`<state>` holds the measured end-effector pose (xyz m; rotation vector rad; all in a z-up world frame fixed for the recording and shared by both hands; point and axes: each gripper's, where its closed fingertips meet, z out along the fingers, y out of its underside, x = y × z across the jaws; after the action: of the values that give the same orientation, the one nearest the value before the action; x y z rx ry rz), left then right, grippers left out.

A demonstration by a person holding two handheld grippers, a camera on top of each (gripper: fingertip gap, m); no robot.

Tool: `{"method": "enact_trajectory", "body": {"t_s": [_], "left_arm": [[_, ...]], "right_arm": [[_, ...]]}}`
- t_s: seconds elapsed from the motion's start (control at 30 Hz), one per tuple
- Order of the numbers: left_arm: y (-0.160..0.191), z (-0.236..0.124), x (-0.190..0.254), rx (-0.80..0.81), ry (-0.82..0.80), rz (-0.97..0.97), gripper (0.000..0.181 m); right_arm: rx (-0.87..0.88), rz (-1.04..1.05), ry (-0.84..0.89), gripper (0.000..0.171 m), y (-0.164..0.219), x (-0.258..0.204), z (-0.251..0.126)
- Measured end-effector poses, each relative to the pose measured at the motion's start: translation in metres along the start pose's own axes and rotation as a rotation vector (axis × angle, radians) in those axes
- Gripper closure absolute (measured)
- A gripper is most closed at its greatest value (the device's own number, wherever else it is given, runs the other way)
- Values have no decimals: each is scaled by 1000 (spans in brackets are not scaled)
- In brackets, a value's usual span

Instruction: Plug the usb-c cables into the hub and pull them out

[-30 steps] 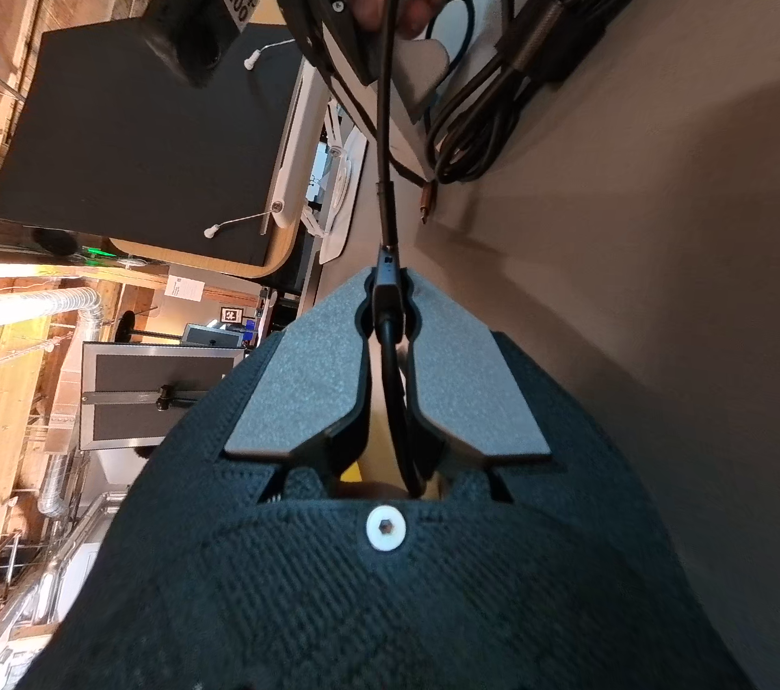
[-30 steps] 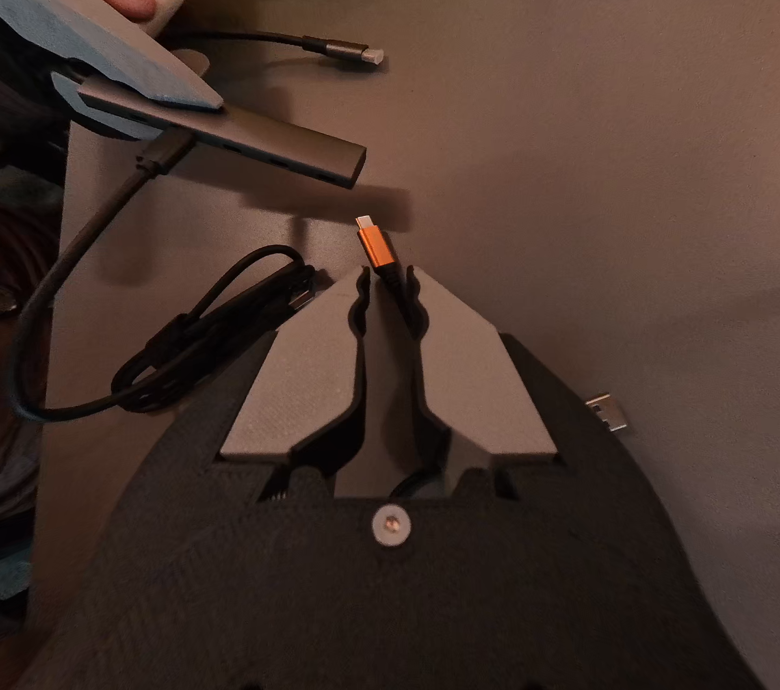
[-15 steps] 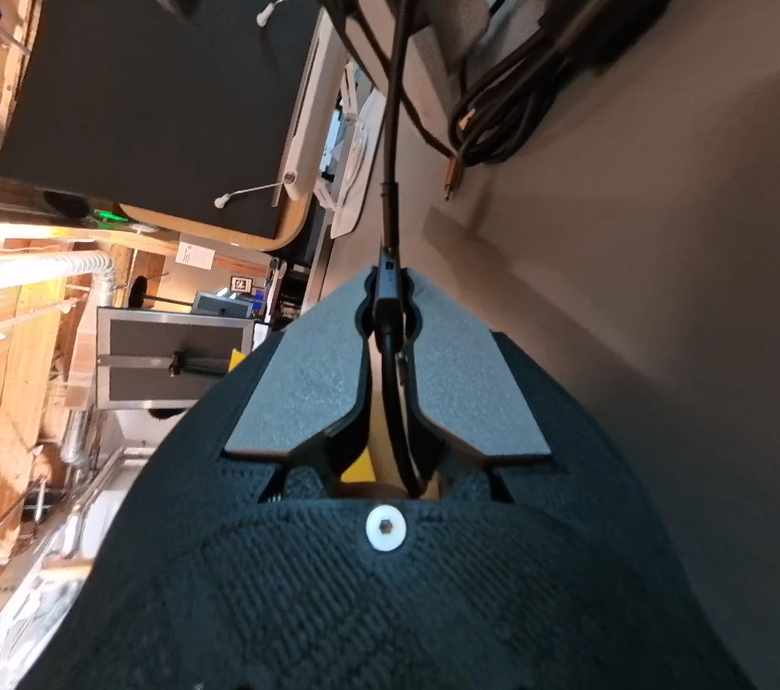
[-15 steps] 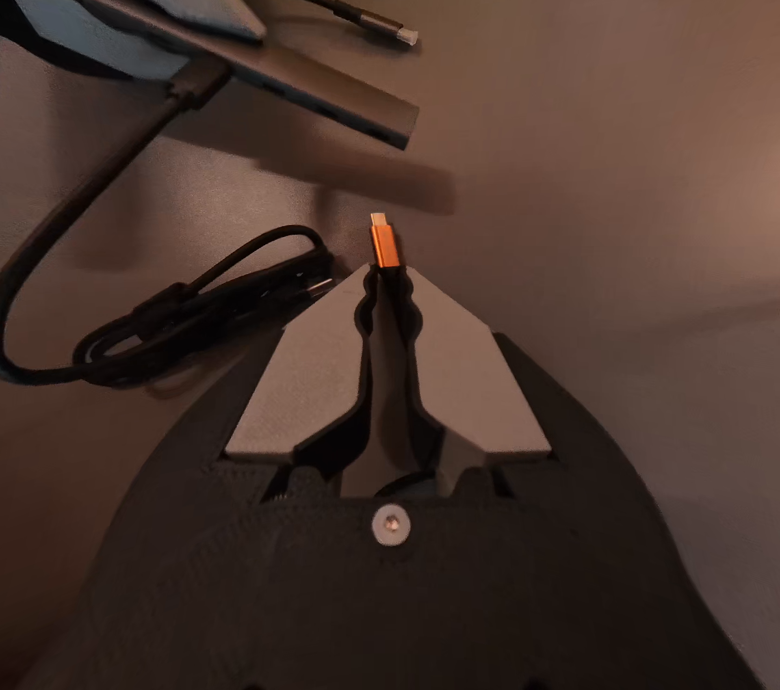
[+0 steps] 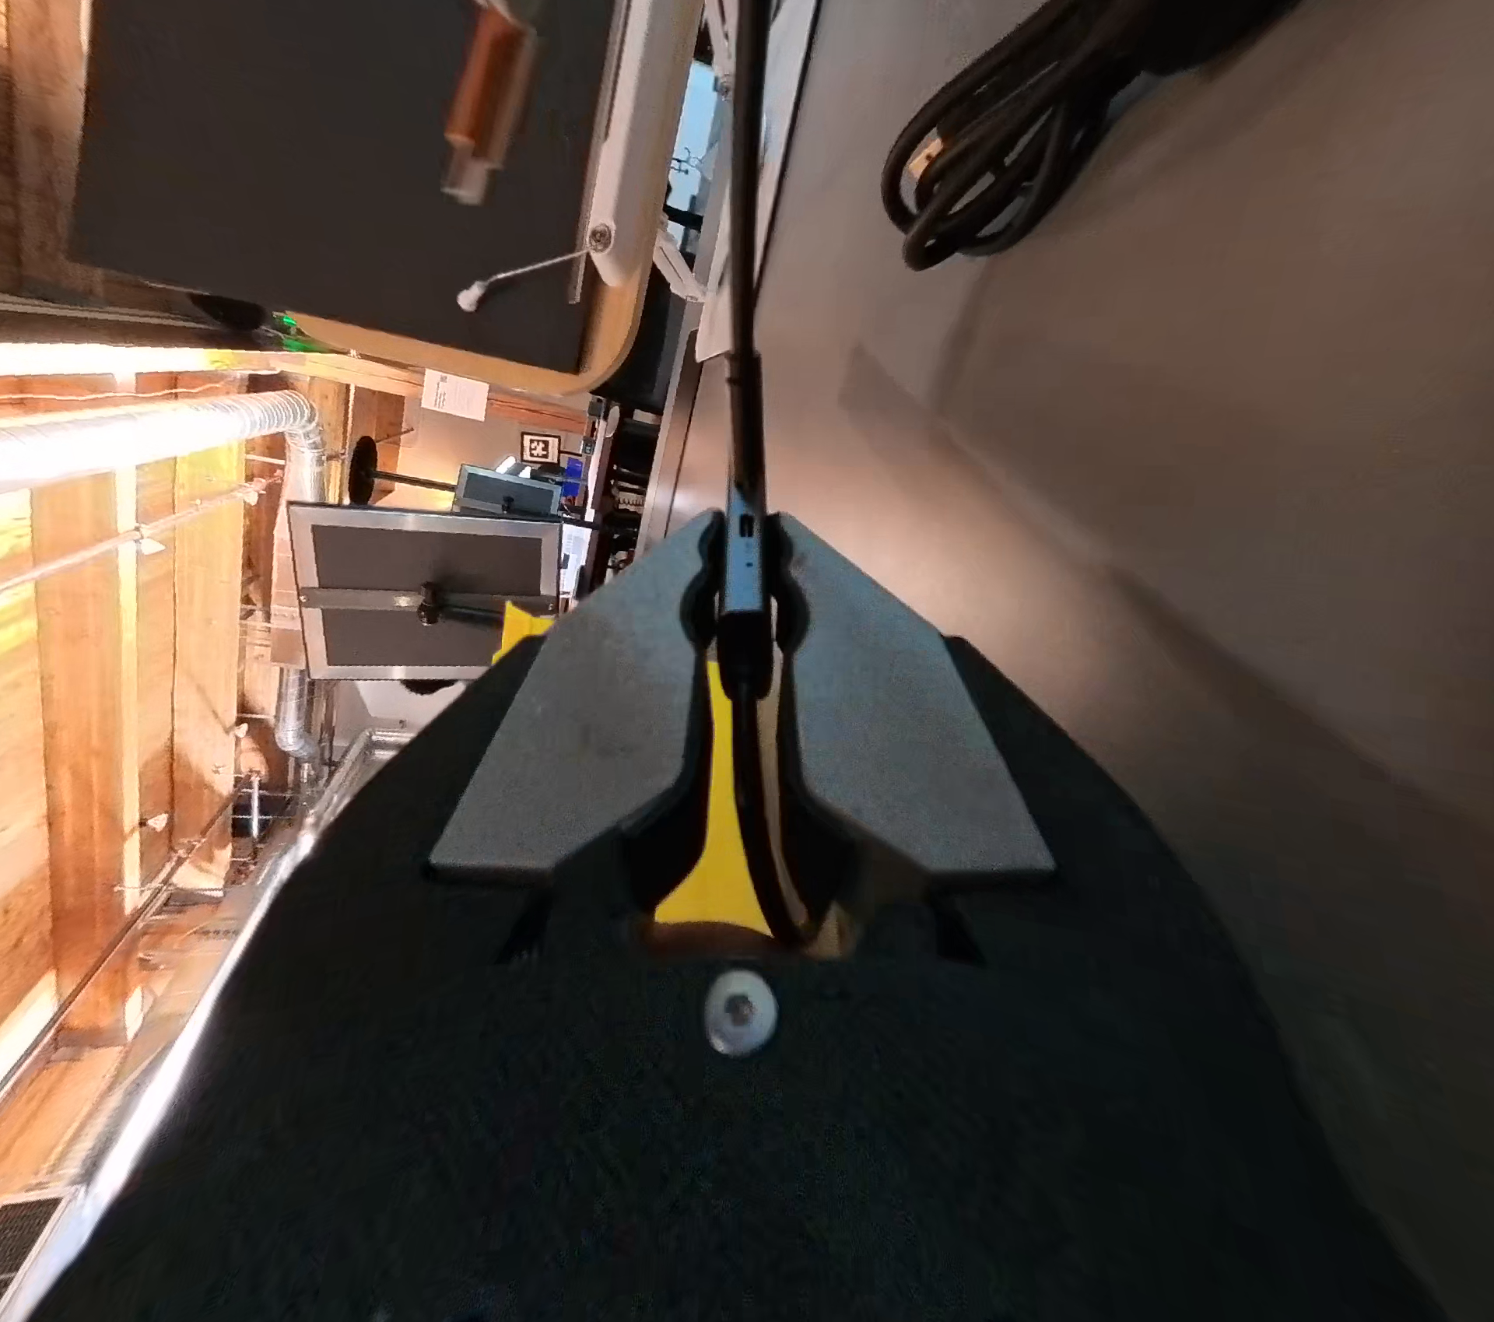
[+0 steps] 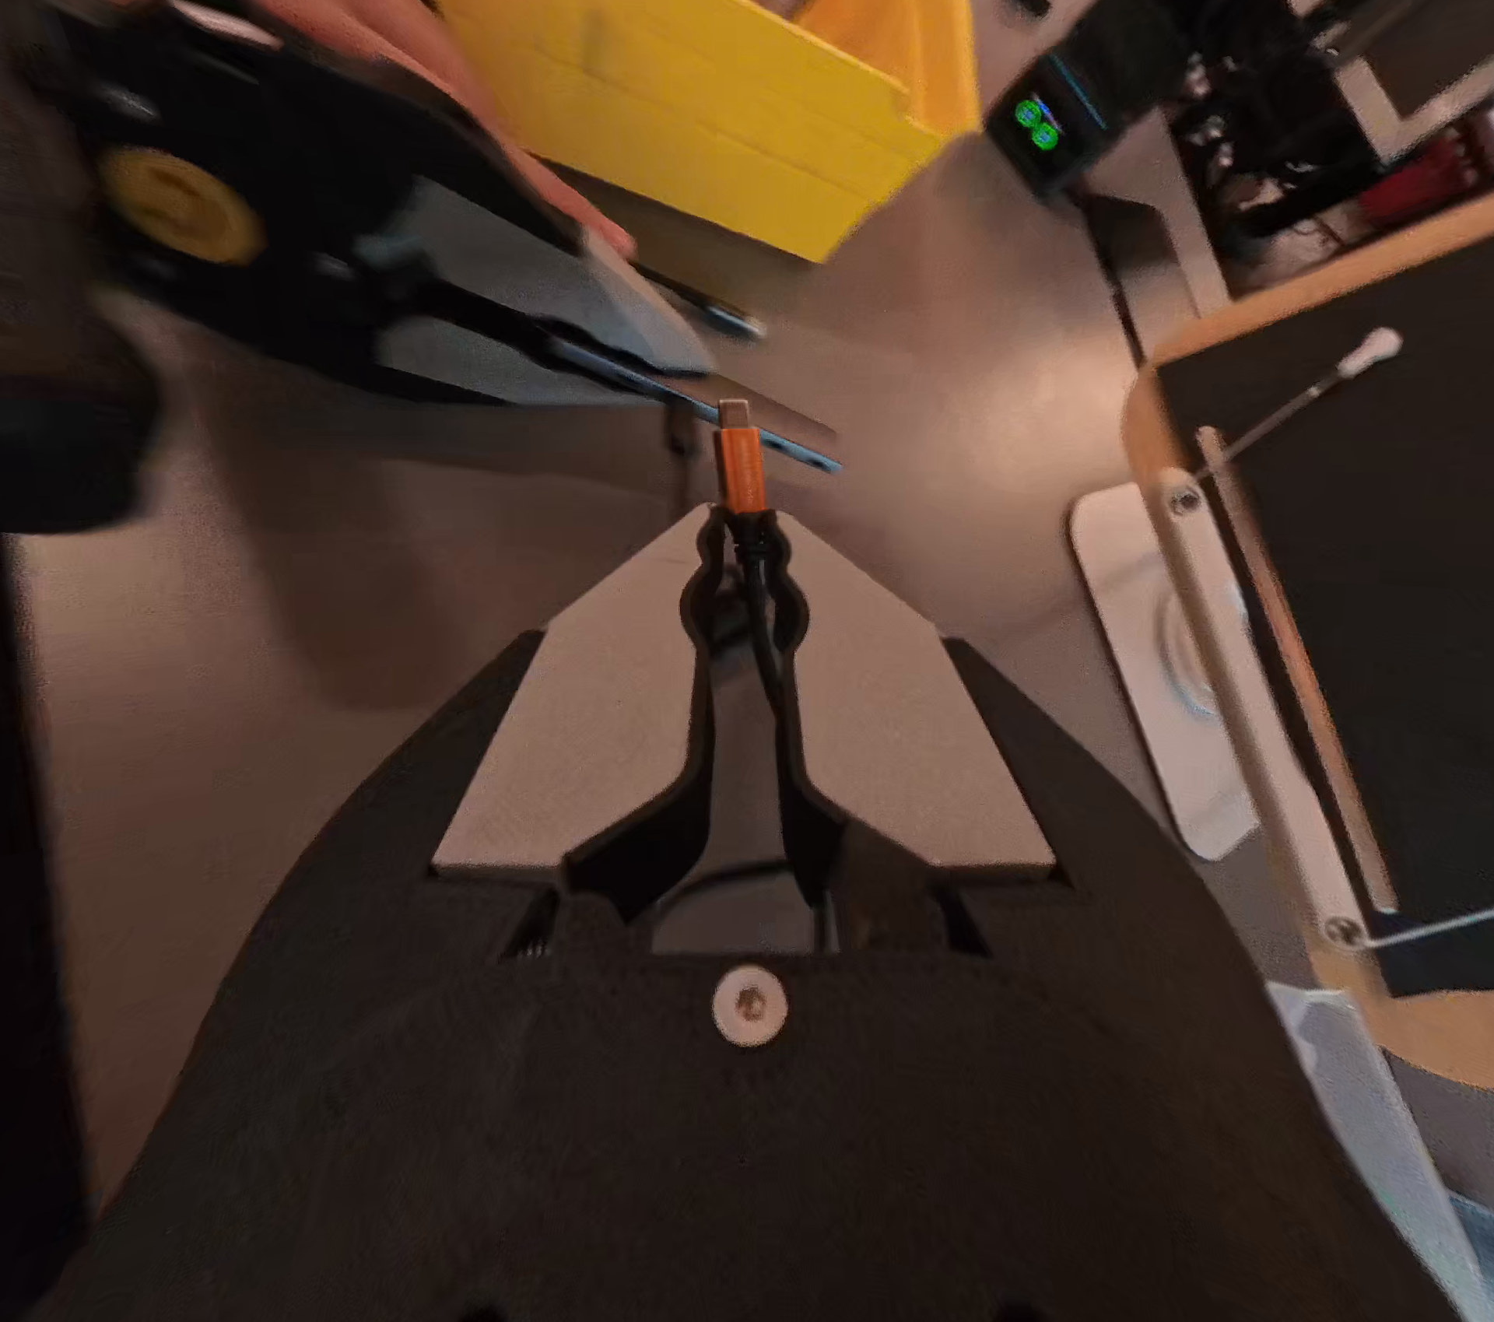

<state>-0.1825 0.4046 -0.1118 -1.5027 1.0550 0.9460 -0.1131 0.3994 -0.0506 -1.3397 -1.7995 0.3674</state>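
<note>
Since half a second earlier, the right gripper (image 6: 742, 515) had lifted its orange usb-c plug (image 6: 741, 472) off the worktop (image 6: 954, 345) toward the hub (image 5: 748, 560), clamped by the left gripper (image 5: 745, 531). Light, rigid plug; floppy cable, so gripping the shell made sense.

Two grippers (image 6: 744, 515) (image 5: 748, 523) — one hub (image 6: 776, 434) and one orange plug (image 6: 742, 467) at mid-frame. One coiled cable bundle (image 5: 1010, 151) upper right in the left wrist view; one yellow bin (image 6: 647, 46) at the top of the right wrist view.
</note>
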Motion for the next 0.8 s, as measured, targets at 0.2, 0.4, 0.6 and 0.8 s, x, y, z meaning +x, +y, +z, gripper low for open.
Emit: {"method": "enact_trajectory", "body": {"t_s": [0.2,0.4,0.6,0.8], "left_arm": [[-6,-1,1,27,8,-17,174],[-27,-15,2,172,21,-46,174],[-45,-26,-5,257,-31,-20,175],[-42,-20,7,238,52,-68,174]], "right_arm": [[-99,-30,-49,166,-18,-56,-10],[-181,89,2,166,21,-46,22],[-186,90,-12,170,34,-37,25],[-169,-93,53,171,34,-37,19]]}}
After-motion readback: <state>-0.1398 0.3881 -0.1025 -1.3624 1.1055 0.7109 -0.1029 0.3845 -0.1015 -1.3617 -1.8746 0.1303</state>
